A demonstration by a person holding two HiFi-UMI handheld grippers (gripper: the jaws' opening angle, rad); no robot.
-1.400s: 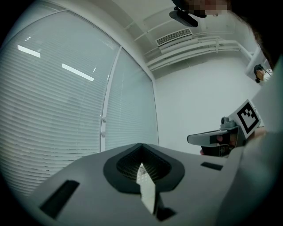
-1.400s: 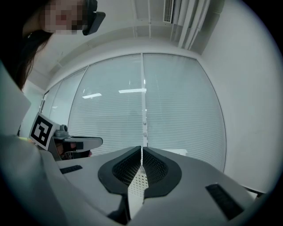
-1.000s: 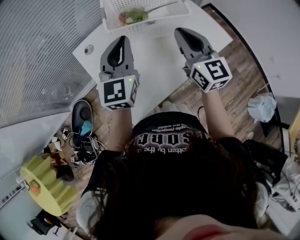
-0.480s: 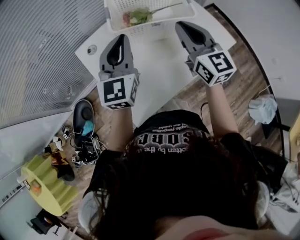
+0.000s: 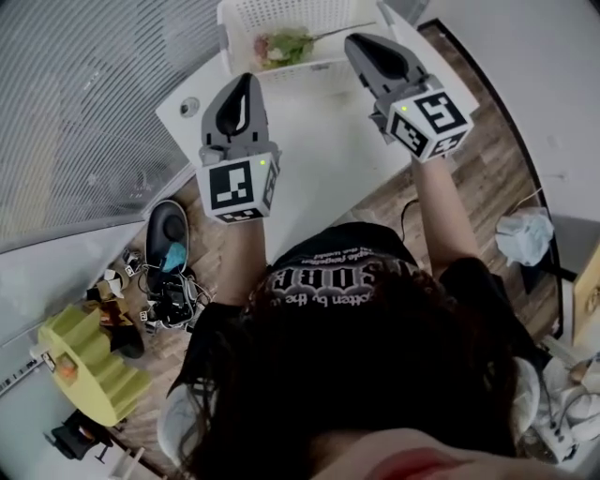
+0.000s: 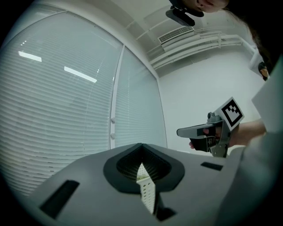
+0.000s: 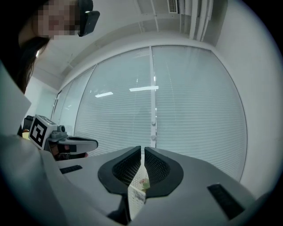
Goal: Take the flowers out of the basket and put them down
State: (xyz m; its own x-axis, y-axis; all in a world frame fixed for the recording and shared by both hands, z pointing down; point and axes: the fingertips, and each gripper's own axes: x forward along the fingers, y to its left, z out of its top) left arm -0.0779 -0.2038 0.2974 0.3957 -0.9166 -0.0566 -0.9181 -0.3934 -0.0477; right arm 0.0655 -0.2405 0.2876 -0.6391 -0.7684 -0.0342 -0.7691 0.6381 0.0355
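Observation:
A white slatted basket (image 5: 302, 17) stands at the far end of the white table (image 5: 319, 150). In it lie flowers (image 5: 283, 45) with pink blooms, green leaves and a long stem. My left gripper (image 5: 246, 79) hovers over the table just short of the basket's front wall, shut and empty. My right gripper (image 5: 352, 41) is level with the basket's right front corner, also shut and empty. In the left gripper view the jaws (image 6: 141, 146) meet at the tips and a strip of basket (image 6: 147, 194) shows below. The right gripper view shows the jaws (image 7: 142, 150) together, with the basket (image 7: 136, 197) and a bloom (image 7: 144, 182) in the gap.
Window blinds (image 5: 75, 112) run along the left of the table. On the wooden floor lie a black bag and cables (image 5: 167, 253), a yellow stepped stool (image 5: 89, 366) and a white bag (image 5: 525, 234). The table's near edge sits close to the person's body.
Both grippers have moved forward towards the basket, the right one now beside its front corner. More of the basket and flowers is in view.

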